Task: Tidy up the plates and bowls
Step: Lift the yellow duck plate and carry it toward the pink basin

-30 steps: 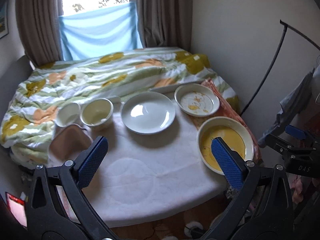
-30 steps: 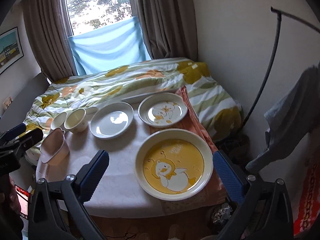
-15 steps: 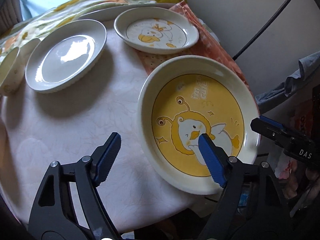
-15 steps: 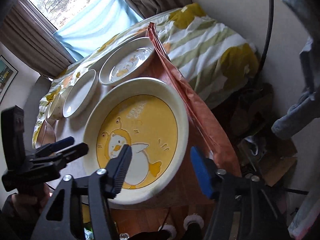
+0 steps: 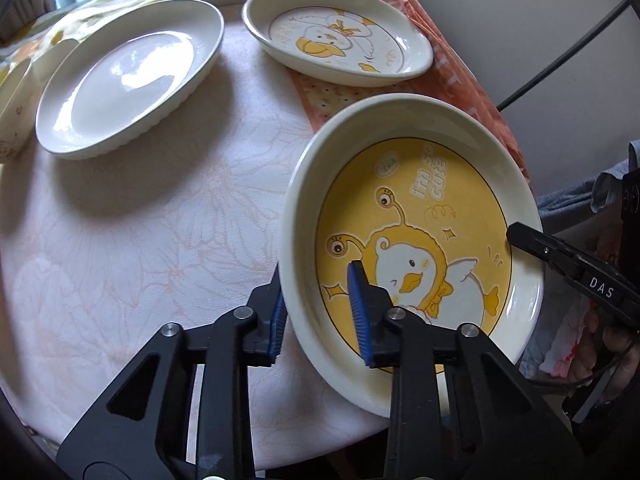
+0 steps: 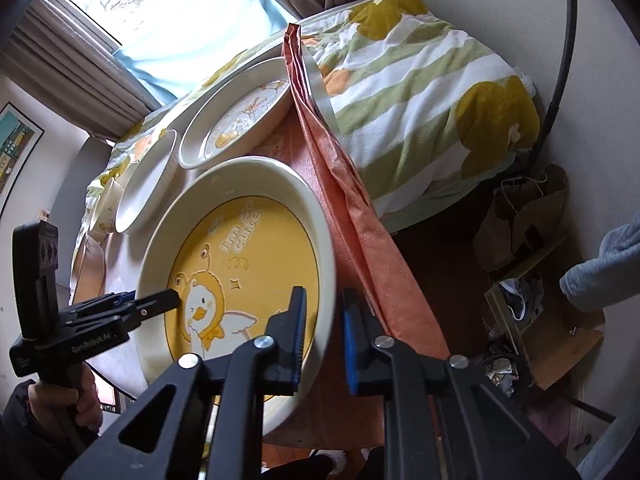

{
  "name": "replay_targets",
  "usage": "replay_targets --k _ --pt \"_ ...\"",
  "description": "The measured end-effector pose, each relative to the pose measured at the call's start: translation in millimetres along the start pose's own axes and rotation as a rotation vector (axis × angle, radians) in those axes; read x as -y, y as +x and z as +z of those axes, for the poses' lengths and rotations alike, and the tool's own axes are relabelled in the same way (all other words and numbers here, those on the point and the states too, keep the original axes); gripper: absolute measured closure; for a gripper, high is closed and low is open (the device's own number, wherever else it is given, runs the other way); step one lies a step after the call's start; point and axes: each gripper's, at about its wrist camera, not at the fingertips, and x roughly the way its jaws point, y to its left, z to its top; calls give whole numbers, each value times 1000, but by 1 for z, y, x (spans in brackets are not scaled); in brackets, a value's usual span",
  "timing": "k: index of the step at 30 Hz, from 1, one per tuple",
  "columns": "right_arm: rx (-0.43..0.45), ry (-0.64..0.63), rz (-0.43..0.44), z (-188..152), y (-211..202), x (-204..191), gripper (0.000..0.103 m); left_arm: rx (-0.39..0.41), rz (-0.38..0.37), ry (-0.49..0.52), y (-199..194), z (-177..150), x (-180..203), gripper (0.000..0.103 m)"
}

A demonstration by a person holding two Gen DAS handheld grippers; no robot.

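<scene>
A large cream dish with a yellow duck picture [image 5: 420,216] stands at the table's front right. My left gripper [image 5: 316,312] is shut on its left rim, one finger inside, one outside. My right gripper [image 6: 324,332] is shut on its right rim [image 6: 320,240] the same way. A smaller duck plate [image 5: 340,40] sits behind it on an orange cloth [image 5: 460,80]. A plain white plate [image 5: 128,76] lies at the back left, with cups [image 5: 16,96] at the far left edge.
The round table has a white patterned cover [image 5: 140,240]. A flowered blanket on a bed [image 6: 420,80] lies behind and right. The orange cloth hangs over the table's right edge [image 6: 360,220]. Bags and clutter lie on the floor [image 6: 520,220] at the right.
Both grippers moved in on the large duck dish and closed on its opposite rims; half a second ago they were open and straddling the rims.
</scene>
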Motion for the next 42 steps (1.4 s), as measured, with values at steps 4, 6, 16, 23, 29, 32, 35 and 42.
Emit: replay_targets --k 4,6,16,23,29,32,35,42 --pt "-10 -48 -11 2 5 -3 92 0 9 -4 -3 -1 -2 82" --pt "-13 -94 -44 2 6 -8 92 6 29 7 -4 -1 0 82" --pt "1 -212 -108 2 7 -24 89 68 88 63 -14 0 8 82" --pt "40 -274 -107 8 -3 -44 88 128 91 30 -49 -10 -7 82" --pt "51 -366 -78 12 -18 -88 88 194 114 -51 -97 -27 -37 82" --pt "43 -414 -57 11 -18 -119 87 212 134 -97 -117 -37 -62 82" --pt "31 -440 -23 6 -9 -150 87 220 154 -128 -133 -50 -91 82" --pt "-1 -454 10 -19 28 -218 87 204 180 -181 -146 -85 -166 82"
